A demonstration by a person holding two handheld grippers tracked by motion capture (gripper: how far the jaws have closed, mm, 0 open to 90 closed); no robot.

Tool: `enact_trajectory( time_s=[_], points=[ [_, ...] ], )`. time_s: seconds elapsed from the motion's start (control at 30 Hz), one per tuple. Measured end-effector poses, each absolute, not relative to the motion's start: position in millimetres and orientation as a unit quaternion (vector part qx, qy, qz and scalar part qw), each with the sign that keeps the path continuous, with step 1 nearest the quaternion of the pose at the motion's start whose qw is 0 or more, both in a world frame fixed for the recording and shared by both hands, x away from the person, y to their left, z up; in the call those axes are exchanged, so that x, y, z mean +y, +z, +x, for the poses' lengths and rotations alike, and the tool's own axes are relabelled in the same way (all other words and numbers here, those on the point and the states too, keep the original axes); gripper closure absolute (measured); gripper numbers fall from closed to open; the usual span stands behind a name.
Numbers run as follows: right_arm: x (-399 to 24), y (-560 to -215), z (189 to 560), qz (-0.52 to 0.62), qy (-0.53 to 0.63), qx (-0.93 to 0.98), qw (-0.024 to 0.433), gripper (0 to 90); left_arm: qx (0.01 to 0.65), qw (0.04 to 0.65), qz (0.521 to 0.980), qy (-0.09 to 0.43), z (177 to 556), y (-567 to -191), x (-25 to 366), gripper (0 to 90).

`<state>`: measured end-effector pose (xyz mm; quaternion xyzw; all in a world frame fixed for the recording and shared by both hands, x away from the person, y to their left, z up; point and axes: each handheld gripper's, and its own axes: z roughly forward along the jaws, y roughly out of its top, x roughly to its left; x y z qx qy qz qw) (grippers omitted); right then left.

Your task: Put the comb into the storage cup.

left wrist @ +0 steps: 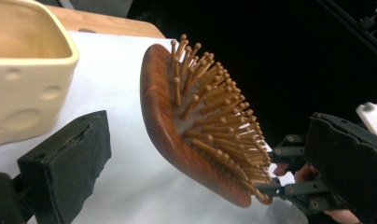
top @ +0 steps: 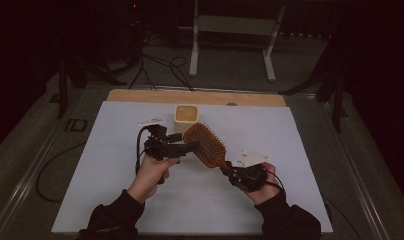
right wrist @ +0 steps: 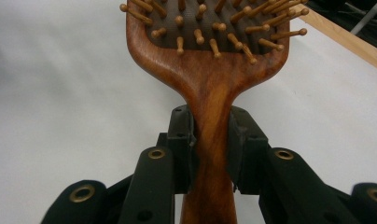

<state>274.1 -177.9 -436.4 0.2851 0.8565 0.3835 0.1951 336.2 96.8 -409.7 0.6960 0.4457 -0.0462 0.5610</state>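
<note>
A wooden paddle hairbrush (top: pixel 206 144) is held above the white table sheet, bristles facing up and to the right. My right gripper (top: pixel 231 171) is shut on its handle (right wrist: pixel 210 107); both pads (right wrist: pixel 183 135) press the narrow neck just below the head. My left gripper (top: pixel 189 147) stands open at the brush head (left wrist: pixel 161 116). The head lies between its two black jaws and touches neither. In the left gripper view my left gripper (left wrist: pixel 210 140) looks along the rim of the brush, with the right gripper's black links (left wrist: pixel 291 189) beyond it.
A cream square cup (top: pixel 186 114) with round dimples (left wrist: pixel 28 70) stands upright on the sheet just behind the left gripper. The white sheet (top: pixel 290 150) covers the table up to a wooden back edge (top: pixel 140 95). A white metal frame (top: pixel 230 25) and cables lie beyond.
</note>
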Motion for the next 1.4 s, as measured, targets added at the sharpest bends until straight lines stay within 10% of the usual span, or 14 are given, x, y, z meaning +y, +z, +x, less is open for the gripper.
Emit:
enact_trajectory(
  time_s=[0.47,1.4],
  points=[
    [-176,-437,274,0.282,0.387,0.857,0.192,73.1,0.465,0.579,0.668,-0.05,341,-416,83,28.8],
    [-175,-445,275,0.29,0.385,0.856,0.19,73.1,0.437,0.582,0.684,-0.054,339,-400,81,52.6]
  ],
)
